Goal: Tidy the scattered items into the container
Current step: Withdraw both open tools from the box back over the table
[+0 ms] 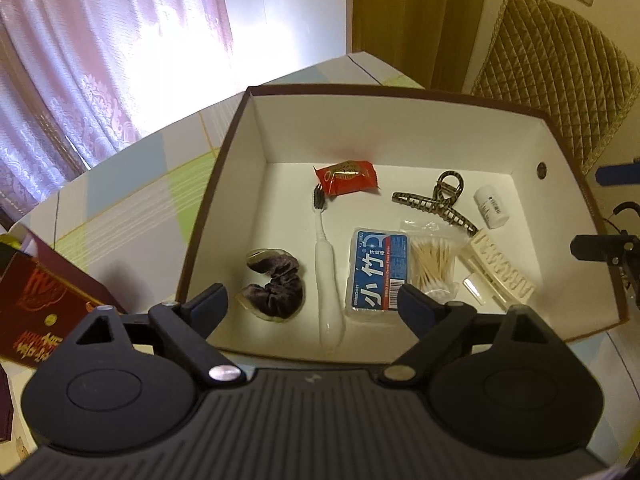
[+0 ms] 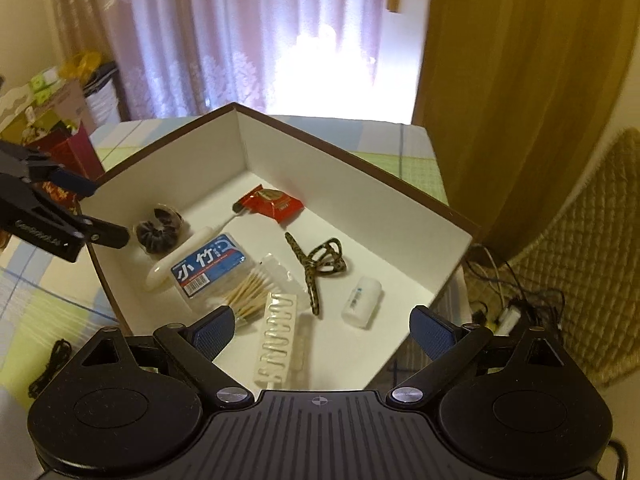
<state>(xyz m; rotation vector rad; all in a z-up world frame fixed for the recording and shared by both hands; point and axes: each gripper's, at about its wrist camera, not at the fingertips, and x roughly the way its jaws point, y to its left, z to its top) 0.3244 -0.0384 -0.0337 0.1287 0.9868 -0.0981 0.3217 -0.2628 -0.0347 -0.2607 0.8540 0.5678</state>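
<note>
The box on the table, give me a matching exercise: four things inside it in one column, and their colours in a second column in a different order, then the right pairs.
All four lie in the box.

Column one:
1. scrunchie
2. snack packet
3. floss pick case
4. small bottle

Column two:
A. blue
B. white
C. dark brown
D. red

Pairs: 1-C, 2-D, 3-A, 4-B.
</note>
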